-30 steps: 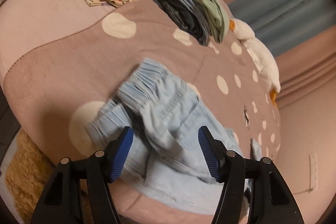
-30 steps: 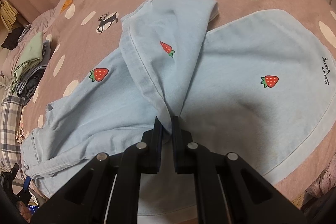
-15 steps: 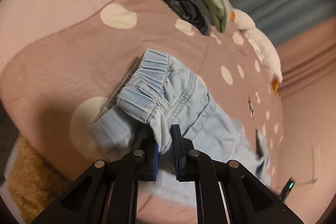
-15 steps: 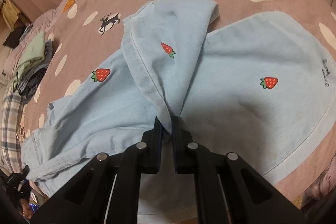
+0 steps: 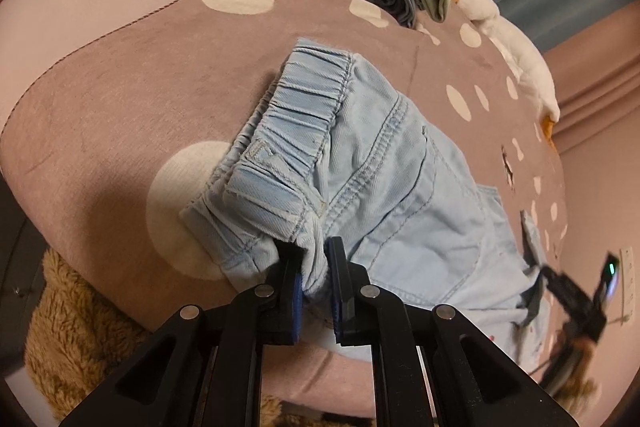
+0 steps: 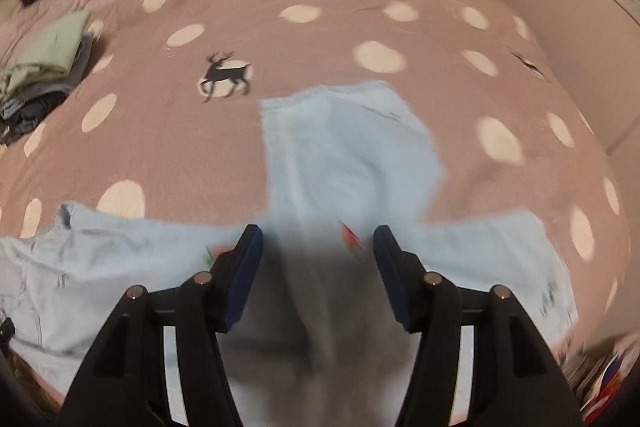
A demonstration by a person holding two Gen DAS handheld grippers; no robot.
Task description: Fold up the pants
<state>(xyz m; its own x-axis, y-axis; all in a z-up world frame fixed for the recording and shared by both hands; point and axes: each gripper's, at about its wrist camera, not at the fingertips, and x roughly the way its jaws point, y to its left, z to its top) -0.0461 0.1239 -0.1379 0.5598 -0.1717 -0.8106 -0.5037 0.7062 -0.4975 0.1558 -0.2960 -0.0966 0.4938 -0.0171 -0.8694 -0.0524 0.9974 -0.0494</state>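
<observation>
The light blue denim pants point(image 5: 384, 179) with small strawberry prints are spread on the brown bed cover with cream dots point(image 5: 120, 75), near its front edge. In the left wrist view, the gathered elastic waistband point(image 5: 308, 95) is seen raised and doubled over, and a corner of it is held tight between the narrow jaws of the left gripper point(image 5: 314, 267). In the right wrist view, which is blurred, the jaws of the right gripper point(image 6: 318, 267) are set wide and nothing is held; a folded leg of the pants point(image 6: 344, 147) lies just beyond them.

The step in hand is judged to be the lengthwise fold, with the waist side being carried over. For the next move, the waistband corner should be laid on the opposite edge, and a new hold on the leg end is probably needed for the right gripper.
</observation>
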